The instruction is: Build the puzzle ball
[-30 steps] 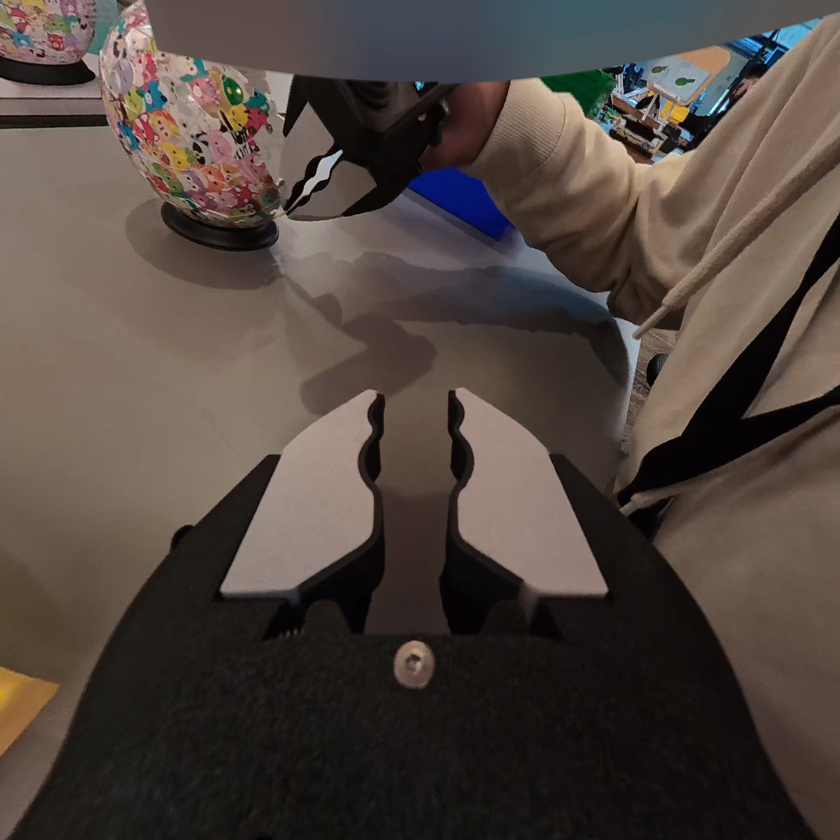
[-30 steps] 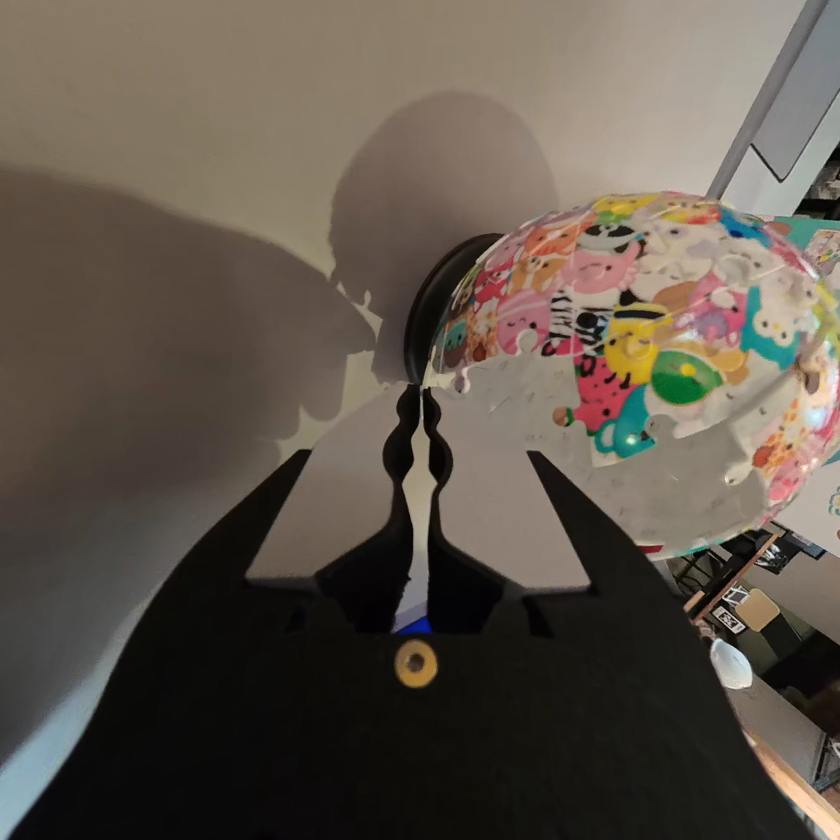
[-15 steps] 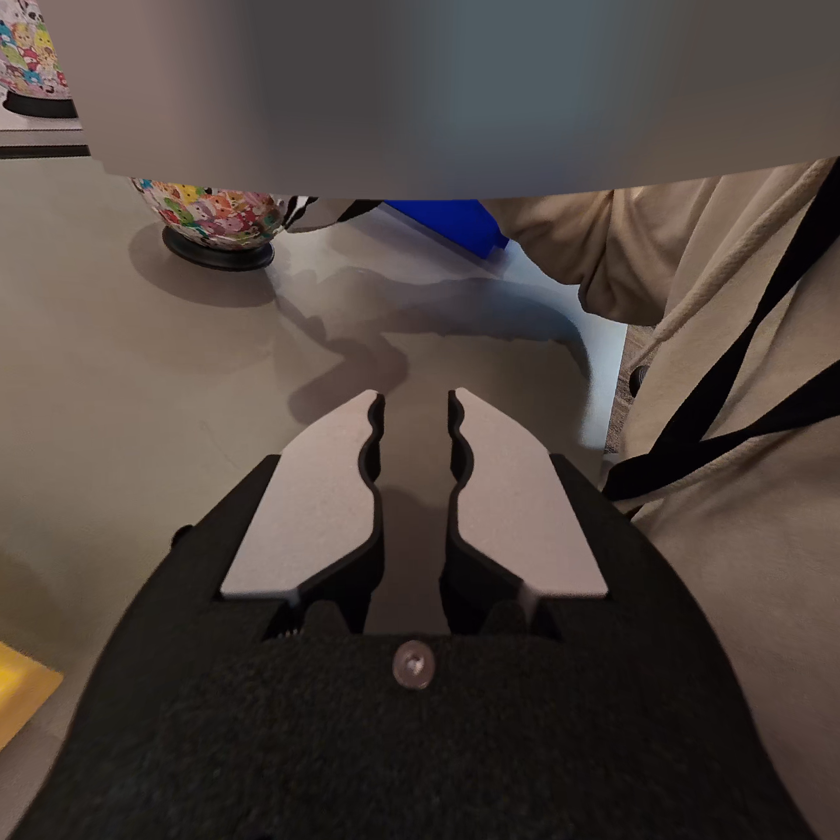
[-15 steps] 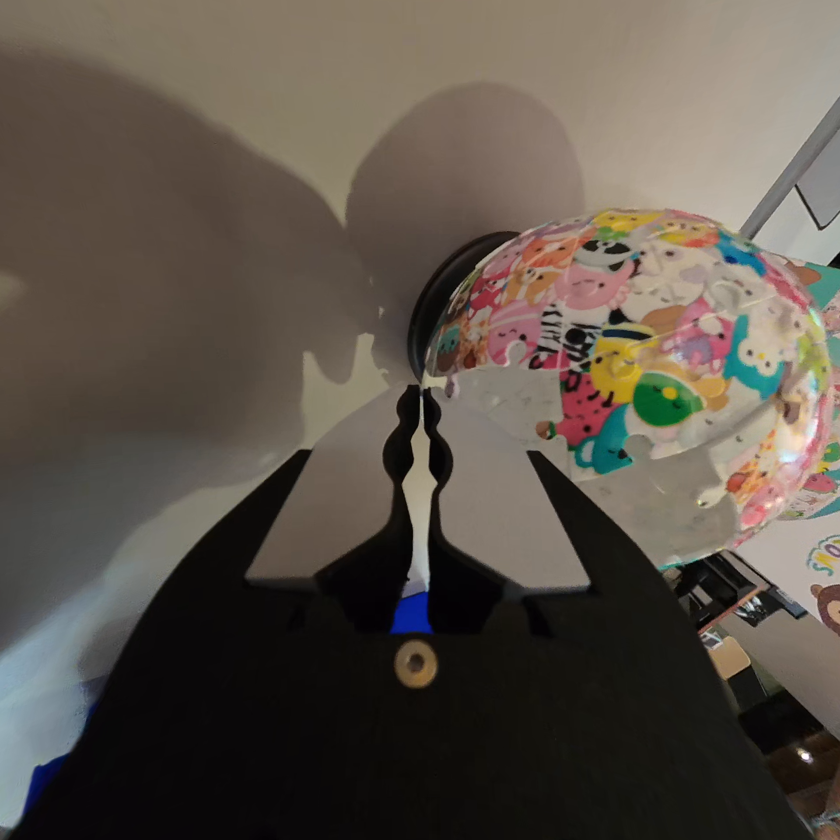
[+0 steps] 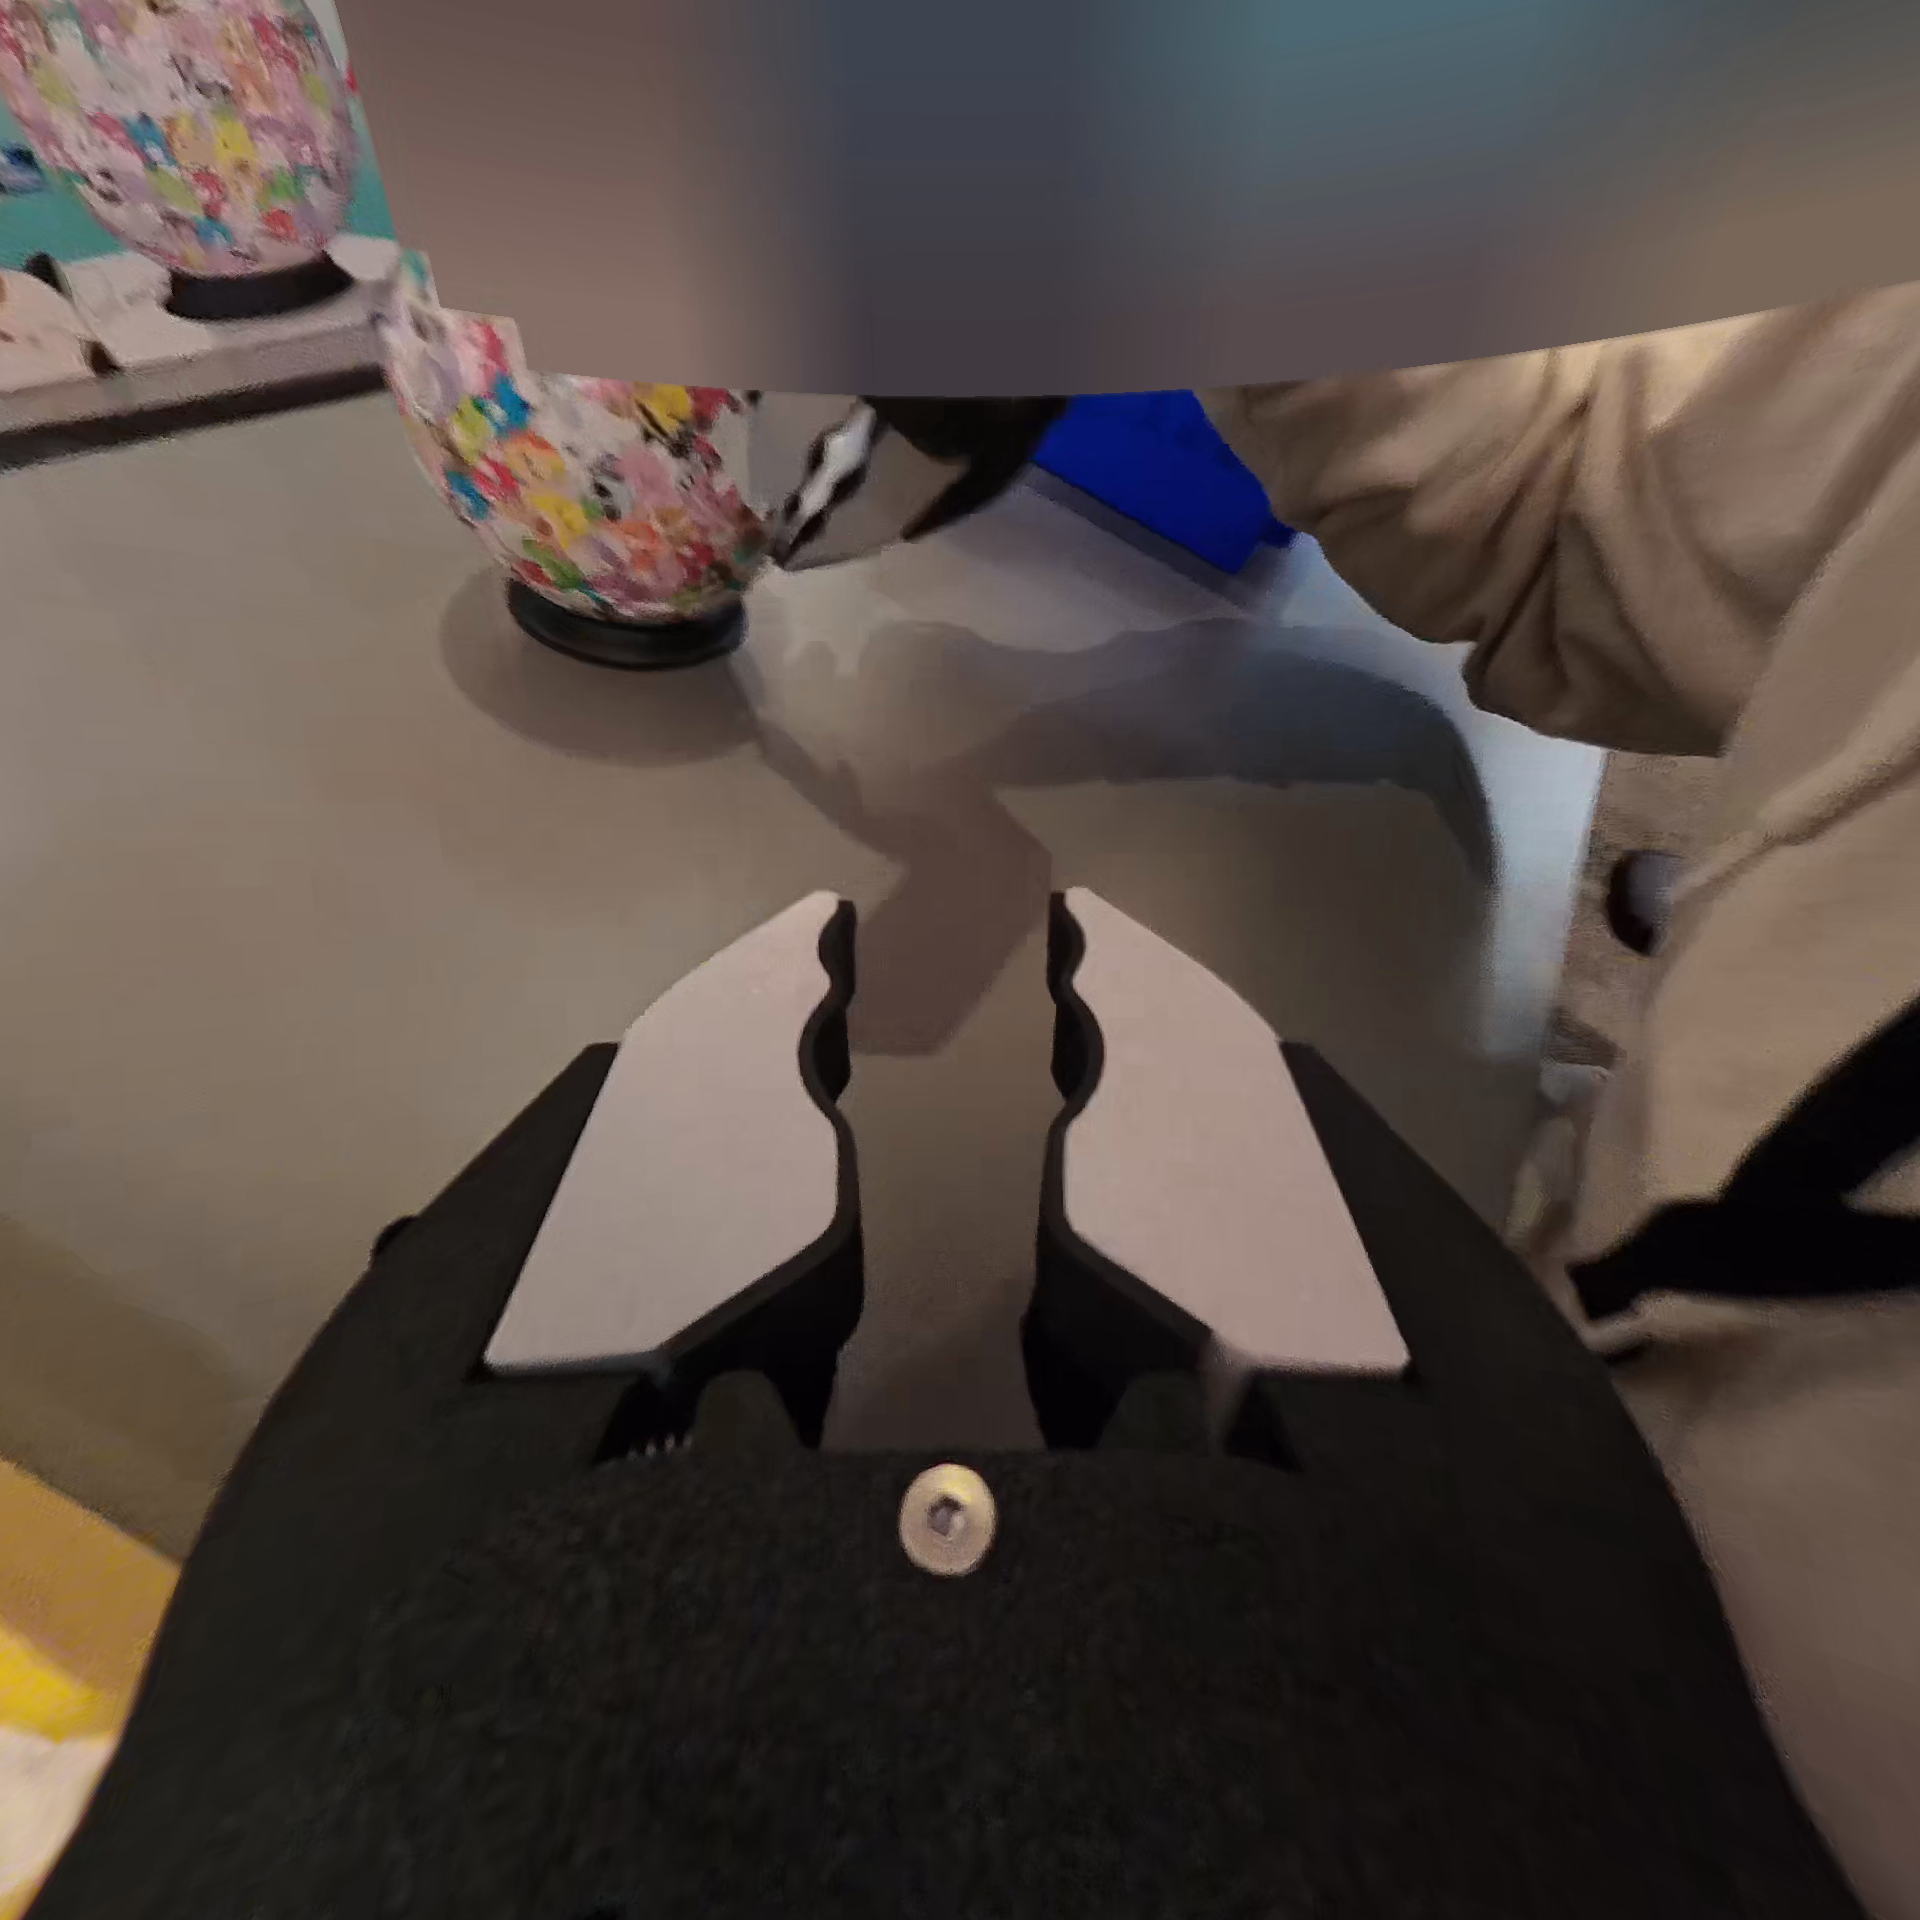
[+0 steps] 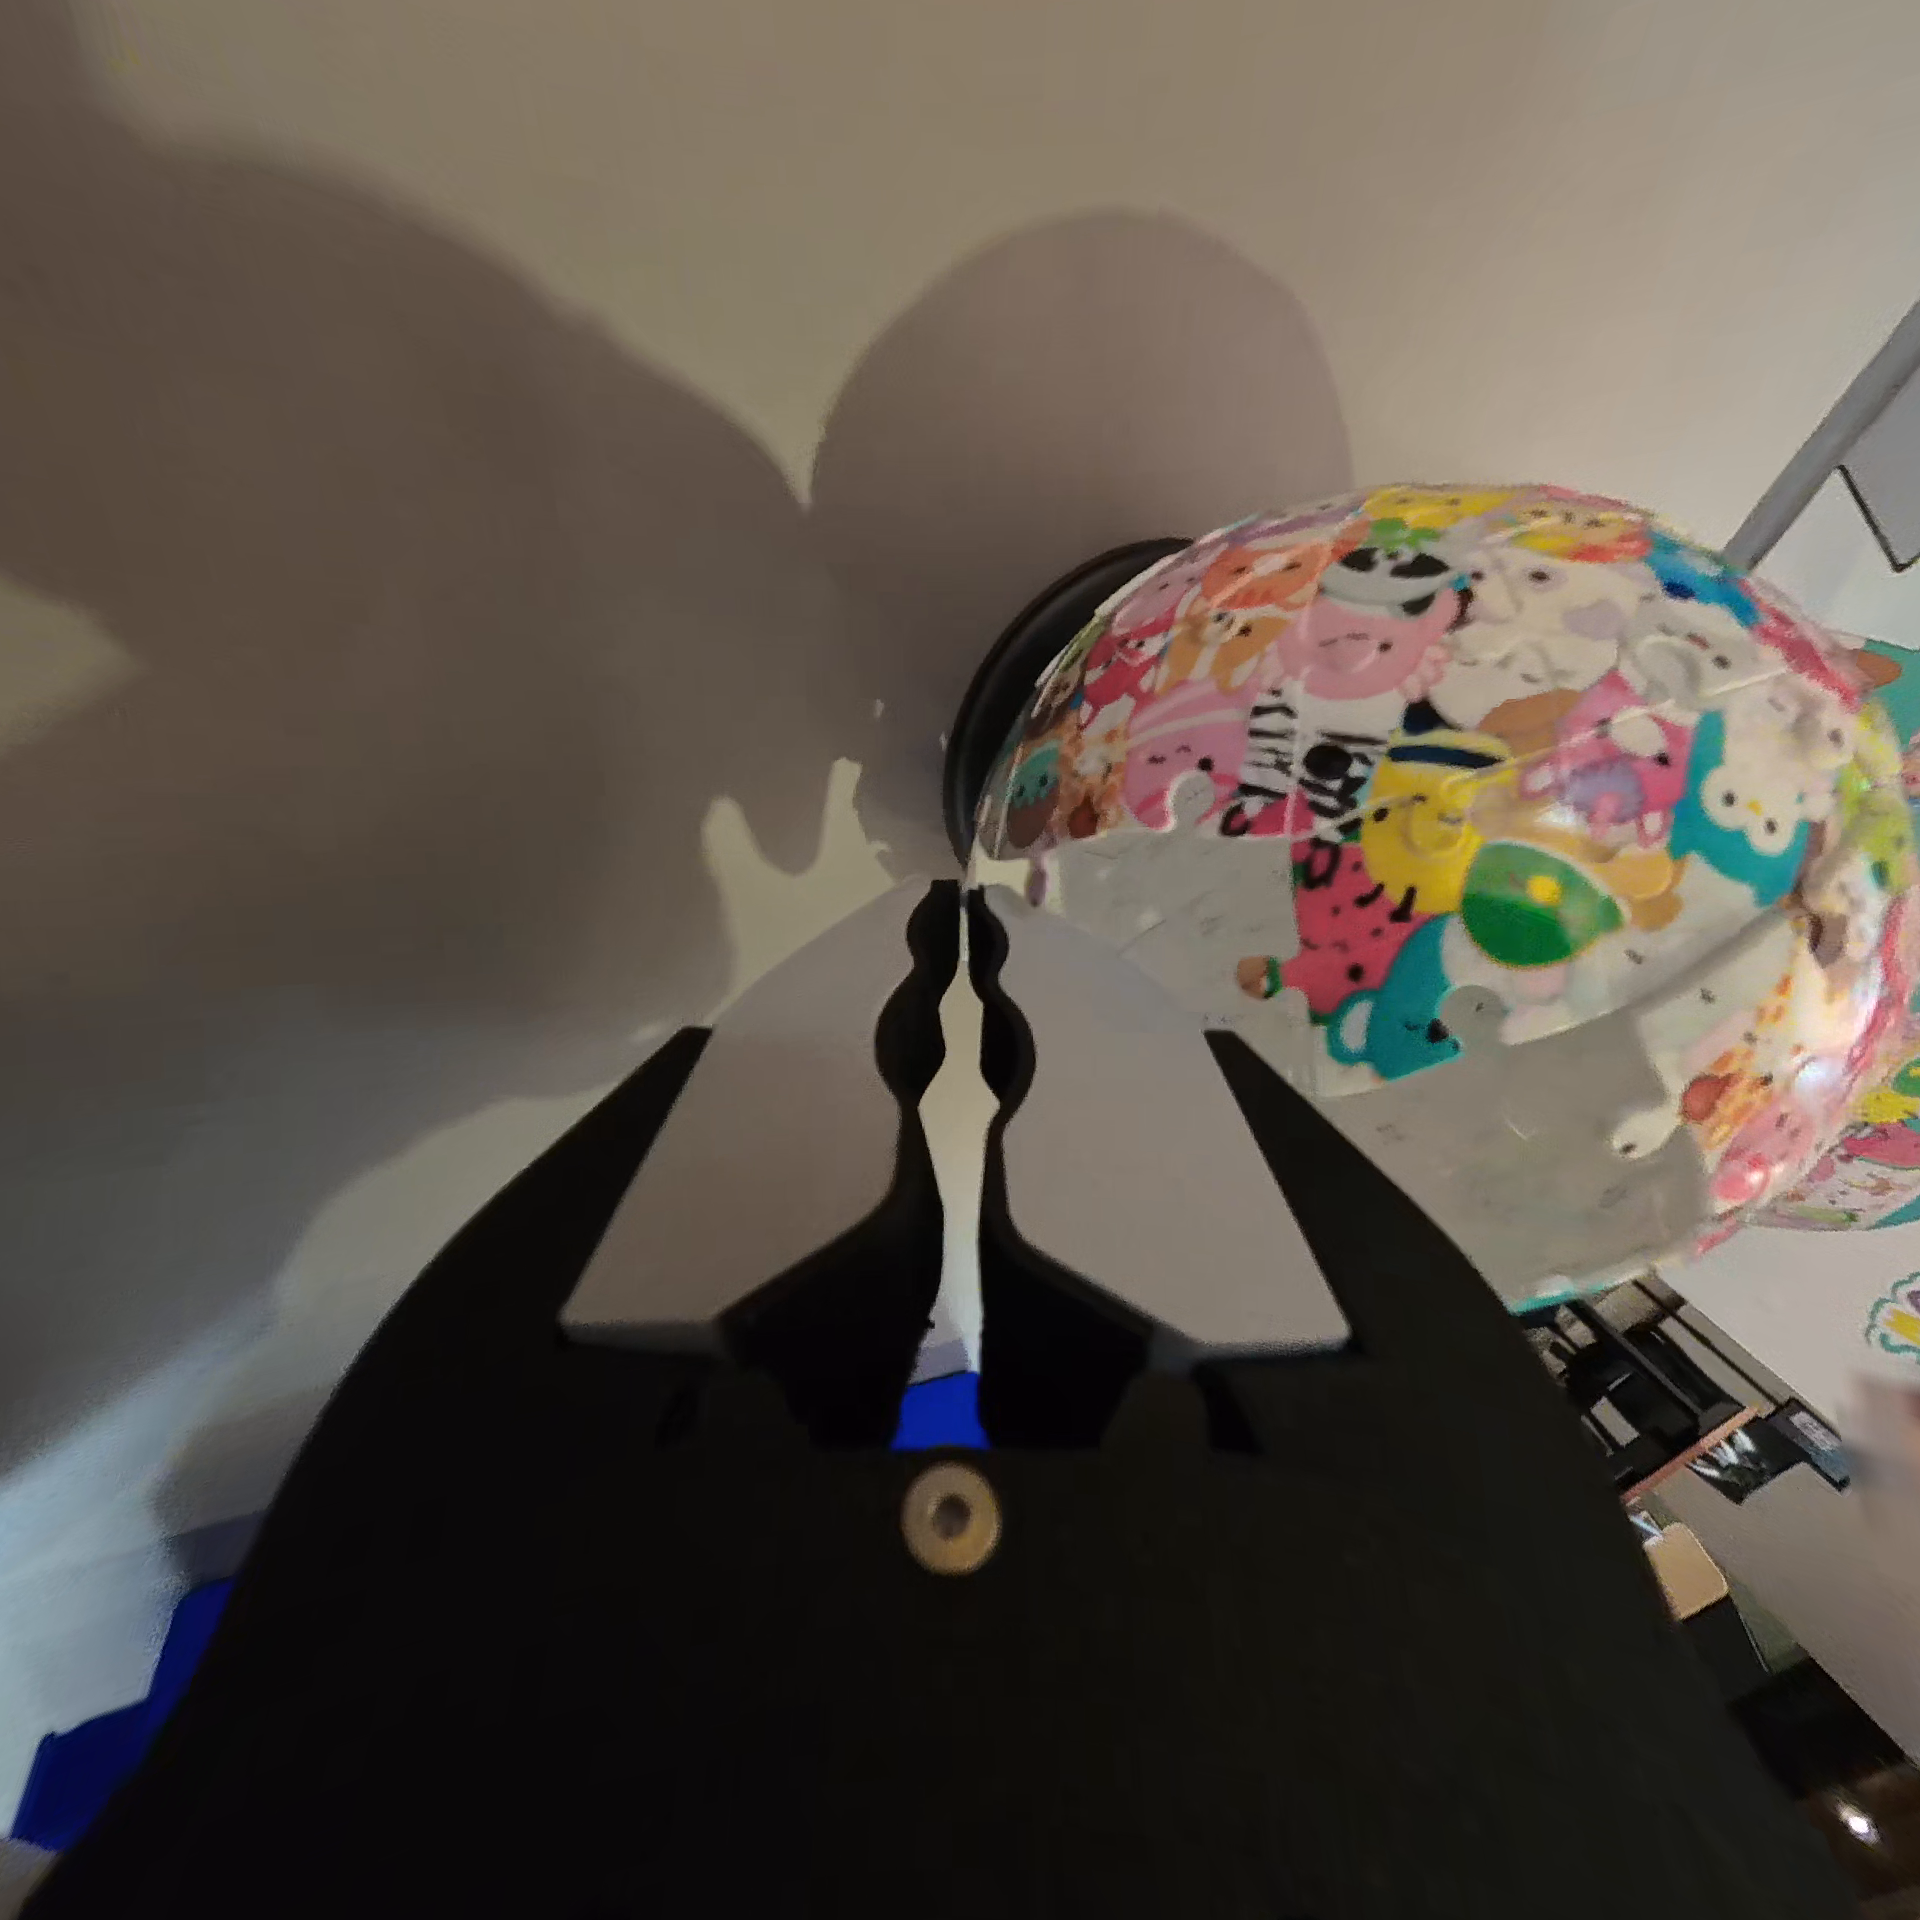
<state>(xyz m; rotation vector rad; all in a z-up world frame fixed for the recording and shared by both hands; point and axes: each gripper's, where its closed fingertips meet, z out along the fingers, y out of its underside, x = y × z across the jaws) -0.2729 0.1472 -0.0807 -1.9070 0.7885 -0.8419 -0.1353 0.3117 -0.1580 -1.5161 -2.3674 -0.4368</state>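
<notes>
The puzzle ball [image 5: 582, 499], covered in colourful cartoon figures, stands on a black ring stand [image 5: 629, 629] on the grey table [image 5: 260, 831]. In the right wrist view the puzzle ball [image 6: 1455, 831] has pale patches where the picture surface is absent. My right gripper [image 6: 961, 888] has its jaws almost together, with only a thin slit between them. Its tips are at the ball's lower edge near the stand [image 6: 997, 707]. I cannot tell if a piece is between them. The right gripper also shows in the left wrist view [image 5: 821, 509]. My left gripper [image 5: 951, 914] is open and empty above bare table.
A second colourful ball [image 5: 177, 135] on its own stand sits at the back left on a raised ledge. A blue object [image 5: 1153, 468] lies beyond the table's right edge. A person's beige sleeve [image 5: 1558, 540] fills the right side. Something yellow [image 5: 52, 1558] lies at the lower left. Some 25 centimeters of space lies between my two pairs of fingers.
The left wrist view has swung, so the ball and the right gripper sit nearer the centre. The left jaws stand slightly wider. The right gripper stays at the ball's lower edge.
</notes>
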